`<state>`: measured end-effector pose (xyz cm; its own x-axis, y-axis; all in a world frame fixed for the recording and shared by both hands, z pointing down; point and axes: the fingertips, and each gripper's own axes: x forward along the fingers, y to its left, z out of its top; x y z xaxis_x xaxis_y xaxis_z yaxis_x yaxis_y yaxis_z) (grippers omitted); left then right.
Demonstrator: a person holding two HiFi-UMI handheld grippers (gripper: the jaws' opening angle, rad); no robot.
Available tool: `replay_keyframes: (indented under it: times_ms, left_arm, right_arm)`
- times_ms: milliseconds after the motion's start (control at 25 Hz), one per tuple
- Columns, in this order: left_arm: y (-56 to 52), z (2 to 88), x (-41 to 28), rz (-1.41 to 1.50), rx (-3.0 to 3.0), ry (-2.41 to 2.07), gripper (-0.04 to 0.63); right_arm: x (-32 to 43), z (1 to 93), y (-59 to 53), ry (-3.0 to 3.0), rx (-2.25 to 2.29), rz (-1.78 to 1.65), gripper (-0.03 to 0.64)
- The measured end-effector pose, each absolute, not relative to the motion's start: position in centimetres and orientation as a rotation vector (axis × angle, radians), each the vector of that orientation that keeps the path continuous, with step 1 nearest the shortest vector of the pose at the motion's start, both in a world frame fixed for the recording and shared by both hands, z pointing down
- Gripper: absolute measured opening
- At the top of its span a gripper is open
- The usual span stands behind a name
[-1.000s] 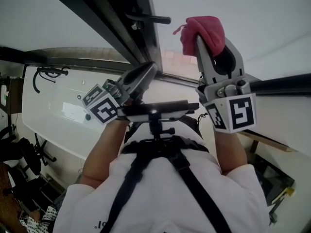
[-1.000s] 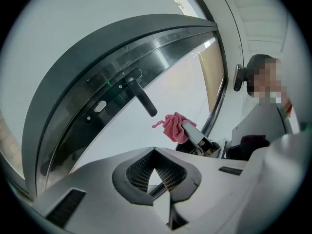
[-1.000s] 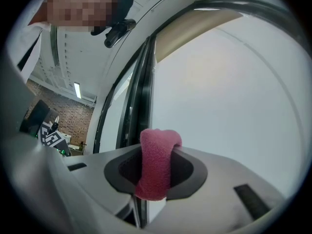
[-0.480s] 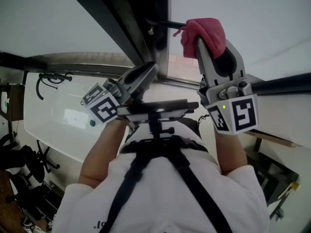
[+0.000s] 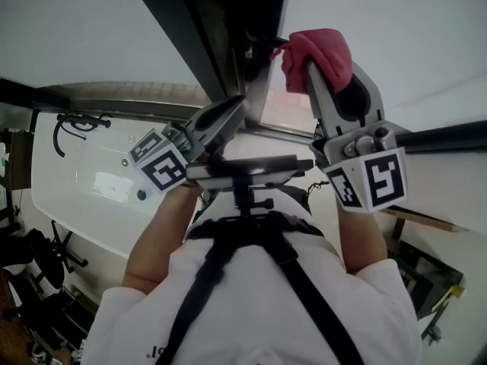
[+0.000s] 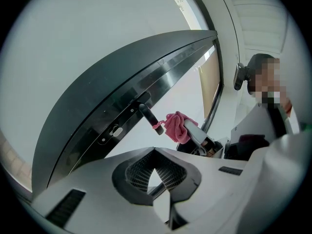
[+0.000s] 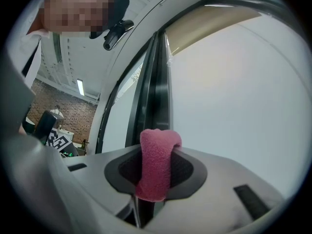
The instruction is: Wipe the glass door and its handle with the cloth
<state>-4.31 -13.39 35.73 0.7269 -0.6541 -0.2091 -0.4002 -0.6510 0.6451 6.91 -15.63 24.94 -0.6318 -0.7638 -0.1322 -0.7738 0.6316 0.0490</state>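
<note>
- Right gripper (image 5: 329, 71) fingers clamp the pink cloth (image 5: 321, 46).
- The cloth sits at the tip of the handle (image 6: 147, 114) on the door (image 5: 380, 21) frame.
- Left gripper (image 6: 155, 152) fingers are together, holding nothing, near the frame.

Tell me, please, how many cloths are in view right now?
1. The pink cloth is clamped in the right gripper, held up close beside the door handle. No other cloth shows, though one could lie out of view.

No legible text, small dark print (image 5: 157, 351) on white shirt (image 5: 251, 306) too cut off to read
</note>
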Motion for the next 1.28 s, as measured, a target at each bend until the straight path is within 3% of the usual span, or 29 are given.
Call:
replay_keyframes:
  times_ms: [1280]
  left_arm:
    - [-14.5,34.4,-4.3,-0.614,2.289,-0.909,-0.008]
  right_arm:
    - [5.4,25.3,-16.3,2.834,-1.228,0.17,0.098]
